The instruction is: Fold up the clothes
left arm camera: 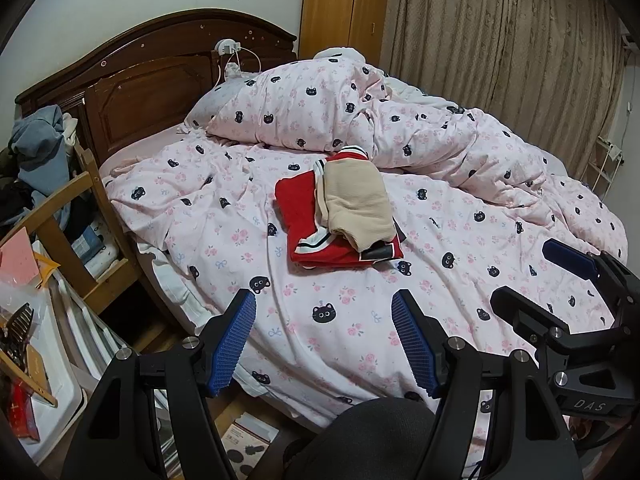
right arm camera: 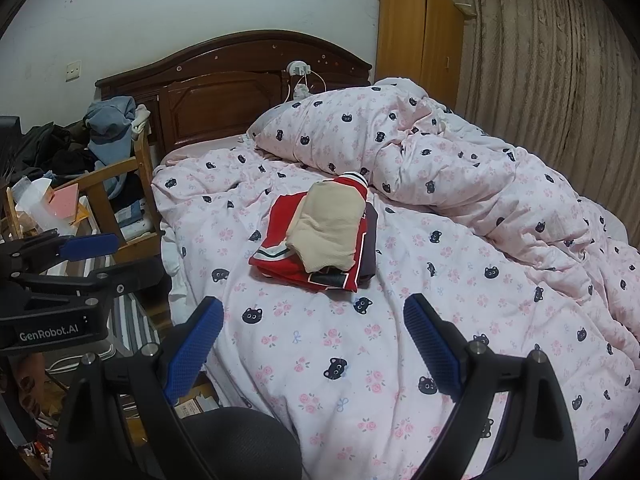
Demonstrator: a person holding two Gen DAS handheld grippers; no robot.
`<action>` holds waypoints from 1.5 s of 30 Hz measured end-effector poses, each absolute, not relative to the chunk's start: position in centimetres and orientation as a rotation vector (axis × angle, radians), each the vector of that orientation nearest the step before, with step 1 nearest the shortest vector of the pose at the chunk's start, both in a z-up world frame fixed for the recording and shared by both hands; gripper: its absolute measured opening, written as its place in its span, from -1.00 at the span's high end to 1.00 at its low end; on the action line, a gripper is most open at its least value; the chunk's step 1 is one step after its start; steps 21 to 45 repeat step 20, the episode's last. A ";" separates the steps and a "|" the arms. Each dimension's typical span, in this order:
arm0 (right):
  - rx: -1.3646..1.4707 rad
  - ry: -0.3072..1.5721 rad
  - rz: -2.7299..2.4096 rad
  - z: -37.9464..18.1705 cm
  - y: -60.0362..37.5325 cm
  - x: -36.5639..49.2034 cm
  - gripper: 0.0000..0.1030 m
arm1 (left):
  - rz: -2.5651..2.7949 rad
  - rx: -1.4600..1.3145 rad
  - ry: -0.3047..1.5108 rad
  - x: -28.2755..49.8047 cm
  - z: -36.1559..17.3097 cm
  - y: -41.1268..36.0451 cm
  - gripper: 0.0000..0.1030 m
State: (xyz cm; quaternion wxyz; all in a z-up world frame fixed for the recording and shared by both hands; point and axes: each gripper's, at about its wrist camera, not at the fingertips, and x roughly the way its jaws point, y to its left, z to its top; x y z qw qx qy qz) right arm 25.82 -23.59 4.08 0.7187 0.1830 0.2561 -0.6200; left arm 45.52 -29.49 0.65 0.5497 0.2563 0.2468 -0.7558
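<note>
Both the left gripper (left arm camera: 324, 304) and the right gripper (right arm camera: 314, 312) hang released over the bed (left arm camera: 360, 340), nothing between their jaws. Ahead of both lies the folded red garment (left arm camera: 304, 216), a beige one (left arm camera: 356, 204) (folded too) on top.

A pink cat-print duvet (left arm camera: 360, 320) covers the bed beneath a dark headboard (left arm camera: 152, 80).

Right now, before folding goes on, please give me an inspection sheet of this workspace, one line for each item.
Surface: bed, rumpled pink cat-print duvet.
Job's things: beige garment folded on top of red garment, mid-bed.
Clutter: clothes heaped on wooden chair; boxes on floor.
Grippers: left tool open, empty; right tool open, empty; both above duvet edge.
Cables: white charger cable at headboard.
Surroundings: wardrobe, curtain.
</note>
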 end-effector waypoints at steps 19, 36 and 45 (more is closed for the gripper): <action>0.413 0.567 -1.366 4.0 -23.7 25.7 -0.81 | -1.792 0.595 0.579 45.6 0.9 -29.3 -0.27; 0.413 0.565 -1.367 4.1 -23.7 25.7 -0.81 | -1.792 0.595 0.582 45.7 0.9 -29.4 -0.27; 0.413 0.565 -1.367 4.1 -23.7 25.7 -0.81 | -1.792 0.595 0.582 45.7 0.9 -29.4 -0.27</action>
